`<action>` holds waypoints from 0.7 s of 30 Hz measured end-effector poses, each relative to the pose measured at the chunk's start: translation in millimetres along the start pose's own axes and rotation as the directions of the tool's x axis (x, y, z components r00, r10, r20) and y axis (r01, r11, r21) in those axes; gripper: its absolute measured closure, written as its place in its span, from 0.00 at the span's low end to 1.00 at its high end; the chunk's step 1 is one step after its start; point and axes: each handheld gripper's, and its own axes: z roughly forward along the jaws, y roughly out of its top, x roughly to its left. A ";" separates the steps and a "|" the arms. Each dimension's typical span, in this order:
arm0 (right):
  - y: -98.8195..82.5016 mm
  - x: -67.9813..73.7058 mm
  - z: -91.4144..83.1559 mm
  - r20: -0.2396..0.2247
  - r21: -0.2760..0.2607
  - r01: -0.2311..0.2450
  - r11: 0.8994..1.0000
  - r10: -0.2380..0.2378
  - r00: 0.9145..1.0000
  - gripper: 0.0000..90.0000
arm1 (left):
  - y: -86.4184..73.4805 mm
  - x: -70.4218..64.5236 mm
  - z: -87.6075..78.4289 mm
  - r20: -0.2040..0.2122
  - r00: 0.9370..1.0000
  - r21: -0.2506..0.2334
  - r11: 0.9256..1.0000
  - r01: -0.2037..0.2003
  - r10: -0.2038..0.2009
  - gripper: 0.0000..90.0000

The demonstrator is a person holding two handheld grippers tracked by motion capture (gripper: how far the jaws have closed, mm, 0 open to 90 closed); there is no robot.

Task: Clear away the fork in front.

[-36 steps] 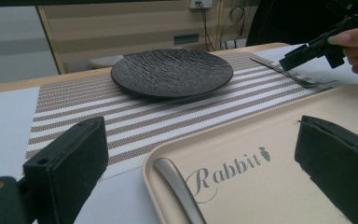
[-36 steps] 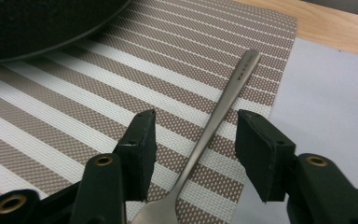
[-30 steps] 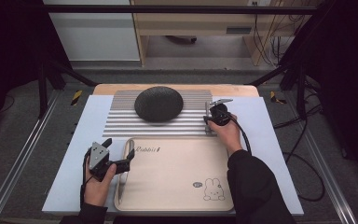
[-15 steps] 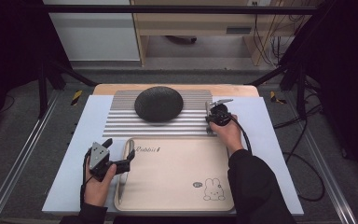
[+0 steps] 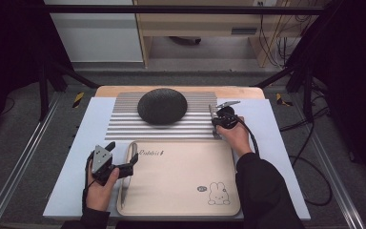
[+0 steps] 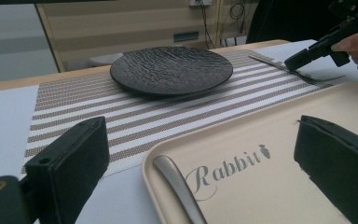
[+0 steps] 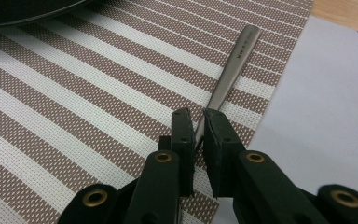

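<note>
Right gripper [image 7: 196, 126]: jaws have just been closing and now stand narrow, pressed on the thin neck of a metal fork [image 7: 228, 77]. The fork's handle runs on beyond the jaw tips, flat on the striped placemat [image 7: 98, 93], its far end close to the mat's edge. In the left gripper view the fork's tines lie on the mat on the near side of those jaws. Just past that mat edge, to the side of the jaws, is the pale blue sheet [image 7: 326, 107] covering the worktop.

Left gripper [image 5: 132, 161]: jaws wide apart, holding nothing. Between them, in the left gripper view, lies the corner of the beige tray [image 6: 270, 186] printed "Rabbit". A second metal handle [image 6: 179, 189] rests on the tray's rim, closer to the jaw on the left of that view and touching neither jaw.

Black textured plate [image 6: 171, 70]: sits on the placemat well ahead of the left jaws and off to the side of the right jaws.
</note>
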 end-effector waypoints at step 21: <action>-1.7 2.8 2.6 -0.013 0.011 0.023 1.000 -0.023 1.000 0.94 | -0.2 -0.2 0.2 0.003 1.000 0.005 1.000 -0.003 0.003 0.04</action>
